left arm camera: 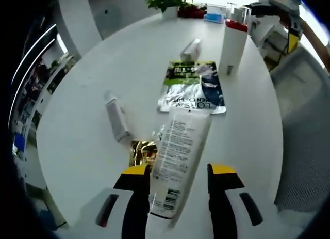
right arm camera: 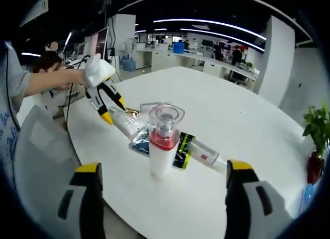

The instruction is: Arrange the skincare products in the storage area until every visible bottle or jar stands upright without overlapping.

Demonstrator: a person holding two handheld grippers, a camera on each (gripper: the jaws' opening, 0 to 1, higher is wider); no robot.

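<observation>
Left gripper view: your left hand-held gripper (left arm camera: 178, 190) straddles the lying white tube (left arm camera: 178, 156), jaws open; right hand-held gripper (right arm camera: 164, 195) open too — close mid-body, then tip it upright clear of the sachet (left arm camera: 192, 86).

A large white tube (left arm camera: 179, 156) lies flat, its end overlapping a green-and-blue sachet (left arm camera: 193, 86). A small grey tube (left arm camera: 116, 117) and a white one (left arm camera: 191, 49) lie nearby; a red-collared pump bottle (right arm camera: 163, 141) stands upright

Glossy foil sachet (left arm camera: 192, 87), smooth plastic tube (left arm camera: 179, 156), matt white table (left arm camera: 82, 141)
</observation>
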